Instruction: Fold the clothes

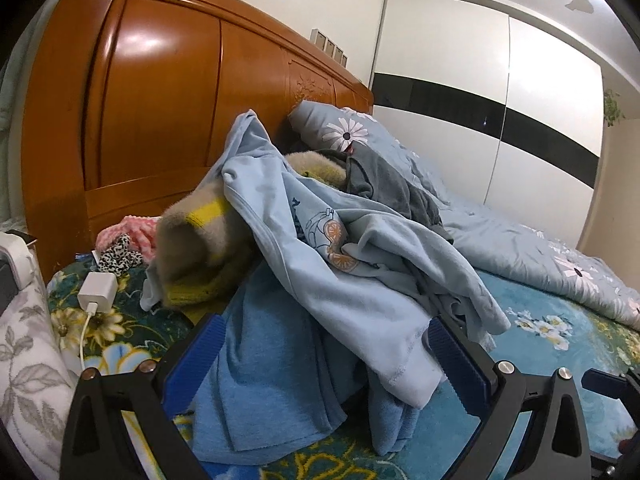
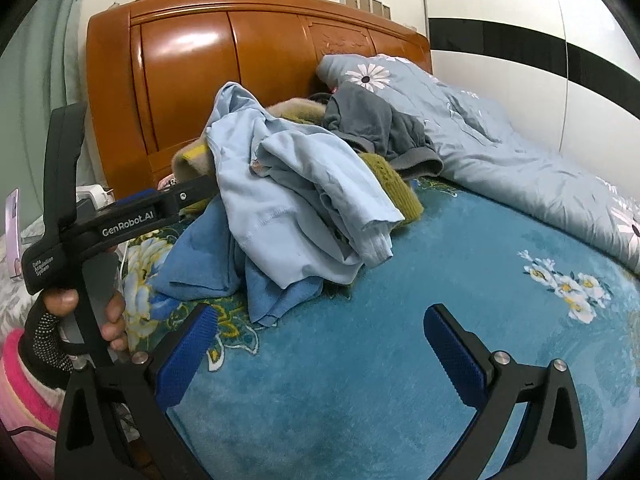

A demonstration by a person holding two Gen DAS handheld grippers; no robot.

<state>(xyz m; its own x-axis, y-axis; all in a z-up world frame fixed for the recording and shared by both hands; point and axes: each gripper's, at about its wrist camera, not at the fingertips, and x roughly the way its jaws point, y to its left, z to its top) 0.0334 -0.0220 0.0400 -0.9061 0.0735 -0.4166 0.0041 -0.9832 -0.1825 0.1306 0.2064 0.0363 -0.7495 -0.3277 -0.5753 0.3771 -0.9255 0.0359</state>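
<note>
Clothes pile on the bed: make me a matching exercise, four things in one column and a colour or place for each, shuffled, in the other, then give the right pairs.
Things:
1. top garment on the pile
2. charger
3. grey garment
4. headboard

Descriptions:
A. glossy orange-brown wood
B. white, lying on the floral bedspread left of the pile
C. light blue, draped over the heap
D. dark, at the back of the pile next to the daisy pillow

Pairs: 1-C, 2-B, 3-D, 4-A
</note>
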